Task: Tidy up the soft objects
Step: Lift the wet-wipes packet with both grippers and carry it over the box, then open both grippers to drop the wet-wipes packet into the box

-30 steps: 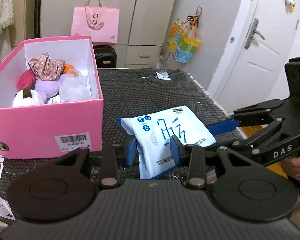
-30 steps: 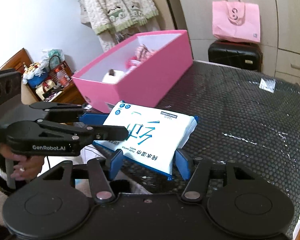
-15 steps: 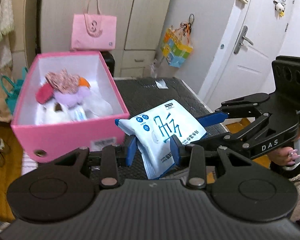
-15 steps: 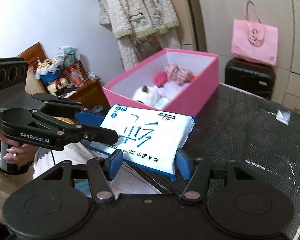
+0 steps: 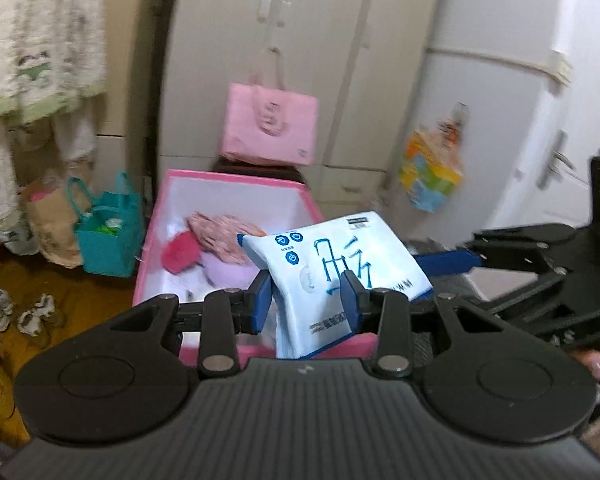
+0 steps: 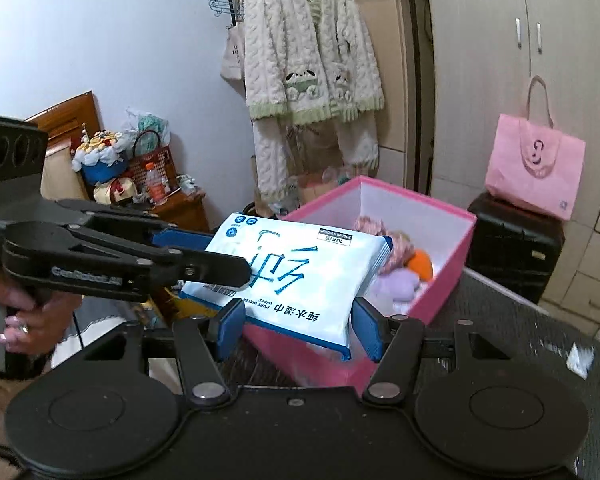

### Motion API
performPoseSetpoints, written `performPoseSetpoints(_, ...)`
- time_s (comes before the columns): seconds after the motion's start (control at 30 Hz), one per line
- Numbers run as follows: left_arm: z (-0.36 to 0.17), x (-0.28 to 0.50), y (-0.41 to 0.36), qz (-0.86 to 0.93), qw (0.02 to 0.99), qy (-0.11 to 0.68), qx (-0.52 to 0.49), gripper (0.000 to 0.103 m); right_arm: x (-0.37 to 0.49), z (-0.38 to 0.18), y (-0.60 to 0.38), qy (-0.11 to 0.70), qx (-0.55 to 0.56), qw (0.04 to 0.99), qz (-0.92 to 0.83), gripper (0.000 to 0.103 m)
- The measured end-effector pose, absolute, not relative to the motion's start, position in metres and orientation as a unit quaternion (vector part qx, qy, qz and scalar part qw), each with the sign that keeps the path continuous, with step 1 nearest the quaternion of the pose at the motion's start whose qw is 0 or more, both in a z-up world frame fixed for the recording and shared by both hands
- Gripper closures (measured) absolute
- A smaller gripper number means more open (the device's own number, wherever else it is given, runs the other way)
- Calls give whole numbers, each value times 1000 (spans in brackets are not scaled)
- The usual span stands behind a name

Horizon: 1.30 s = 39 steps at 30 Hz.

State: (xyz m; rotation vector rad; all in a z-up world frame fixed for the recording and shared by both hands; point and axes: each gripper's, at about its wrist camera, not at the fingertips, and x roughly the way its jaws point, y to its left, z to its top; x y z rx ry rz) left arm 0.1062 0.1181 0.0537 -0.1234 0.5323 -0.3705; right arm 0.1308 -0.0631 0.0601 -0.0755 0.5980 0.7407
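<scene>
Far left in the right wrist view, a hand (image 6: 24,320) is gripping the handle of the left gripper (image 6: 204,254), which is reaching in from the left w/ its blue fingers closed tight on one end of the wipes pack (image 6: 296,276) (white and blue, big blue characters on top, "PURE WATER WIPES" in small print). In the left wrist view that same gripper (image 5: 306,300) is showing both blue pads pressing the pack's (image 5: 332,268) near end, jaws as narrow as they get. Moving right, the right gripper (image 6: 298,330) is holding the pack's long sides btwn its blue fingers, jaws roughly half open and pads sitting against the pack's edges, so the pack is being carried by both tools, tilted a bit, in the air. It is hanging over the near edge of the pink box (image 6: 444,292), partly above the open top. Inside the box are soft items: a pink patterned fabric piece (image 6: 370,224), an orange thing (image 6: 420,262) and a lilac plush (image 6: 396,284); a red item (image 5: 180,254) is showing in the left wrist view (blurred there). The box is sitting on a black table (image 6: 520,332) w/ a honeycomb pattern. Further right, a pink tote bag (image 6: 536,168) is resting on a black suitcase (image 6: 516,248) by the wardrobe (image 6: 500,60).
</scene>
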Motion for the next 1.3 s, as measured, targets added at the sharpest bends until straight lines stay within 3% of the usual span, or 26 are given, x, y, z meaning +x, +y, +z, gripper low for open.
performPoseSetpoints(0.57,6,193,135,-202,908,351,-105,67,240,14,-36,337,-77,874,341,36)
performPoseSetpoints(0.83,-8,199,133,-241,882,385,-125,67,239,6,-22,301,-182,880,320,36)
performPoseSetpoints(1.3,25,150,111,-209,920,327,-47,56,187,32,-66,273,-121,905,302,36)
